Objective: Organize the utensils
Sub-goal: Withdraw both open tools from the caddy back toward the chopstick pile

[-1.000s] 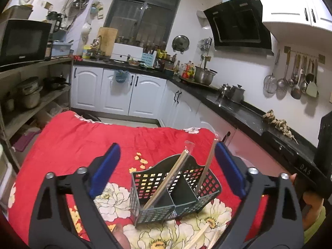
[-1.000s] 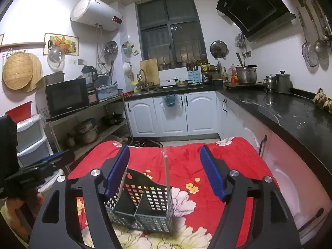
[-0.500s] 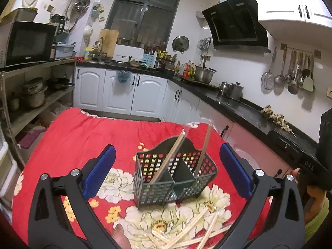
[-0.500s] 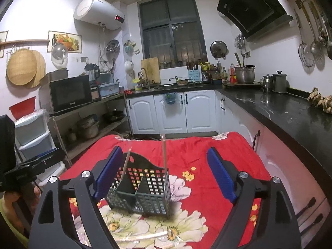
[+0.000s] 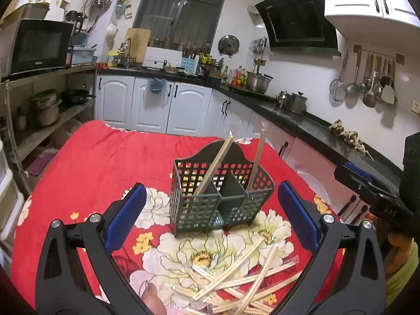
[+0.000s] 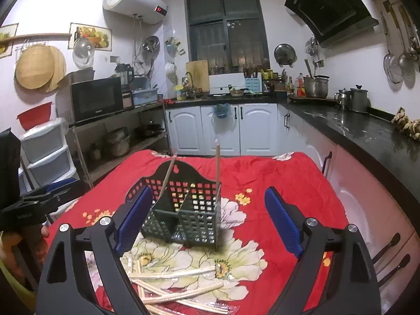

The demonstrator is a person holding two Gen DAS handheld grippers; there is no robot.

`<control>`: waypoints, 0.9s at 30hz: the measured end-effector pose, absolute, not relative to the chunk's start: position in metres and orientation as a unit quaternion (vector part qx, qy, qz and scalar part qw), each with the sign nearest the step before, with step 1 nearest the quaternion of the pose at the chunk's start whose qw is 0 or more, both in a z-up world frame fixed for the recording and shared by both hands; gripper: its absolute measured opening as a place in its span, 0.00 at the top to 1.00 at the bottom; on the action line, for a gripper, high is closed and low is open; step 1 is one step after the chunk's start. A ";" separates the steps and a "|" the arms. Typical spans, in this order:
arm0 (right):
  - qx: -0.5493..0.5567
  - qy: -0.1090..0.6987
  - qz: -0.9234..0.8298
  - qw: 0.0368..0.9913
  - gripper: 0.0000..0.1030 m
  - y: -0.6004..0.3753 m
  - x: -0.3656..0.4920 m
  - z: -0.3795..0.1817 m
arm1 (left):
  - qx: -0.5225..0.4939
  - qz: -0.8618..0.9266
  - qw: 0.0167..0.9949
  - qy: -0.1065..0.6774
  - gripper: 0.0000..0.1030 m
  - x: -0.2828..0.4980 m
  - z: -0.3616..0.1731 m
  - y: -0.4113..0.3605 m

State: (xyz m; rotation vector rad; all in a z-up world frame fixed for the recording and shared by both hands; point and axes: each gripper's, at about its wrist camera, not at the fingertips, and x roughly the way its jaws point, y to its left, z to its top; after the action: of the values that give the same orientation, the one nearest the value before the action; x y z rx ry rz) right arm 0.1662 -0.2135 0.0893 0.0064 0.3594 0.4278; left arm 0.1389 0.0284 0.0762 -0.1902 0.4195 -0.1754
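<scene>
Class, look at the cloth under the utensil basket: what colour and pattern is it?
Bright red cloth with large white and small yellow flowers; clearest in the right wrist view.

Your way forward is blocked by the dark slotted caddy (image 5: 220, 199) mid-tabletop (image 5: 99, 162), with two wrapped chopsticks (image 5: 256, 158) sticking up out of it. Loose chopsticks (image 5: 244, 273) clutter the cloth just in front. Red cloth left, right and behind the caddy lies bare. Black counter (image 6: 367, 131) walls your right side.

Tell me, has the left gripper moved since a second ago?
Yes. The left gripper has pulled back from the caddy, bringing the loose chopsticks into view.
</scene>
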 end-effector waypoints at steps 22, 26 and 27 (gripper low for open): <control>-0.024 0.231 0.224 0.946 0.18 -0.208 0.146 0.040 | -0.101 -0.061 0.957 0.264 0.10 0.113 0.028 0.041; -0.027 0.242 0.224 0.944 0.18 -0.208 0.145 0.031 | -0.106 -0.056 0.953 0.279 0.10 0.110 0.017 0.048; -0.028 0.244 0.224 0.943 0.18 -0.208 0.145 0.029 | -0.108 -0.056 0.951 0.283 0.10 0.110 0.015 0.050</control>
State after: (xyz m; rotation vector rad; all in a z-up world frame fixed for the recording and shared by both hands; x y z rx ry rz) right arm 0.1449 -0.2082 0.0286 -0.0569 0.4982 0.4560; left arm 0.1097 0.0498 0.0154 -0.2197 0.5745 -0.1135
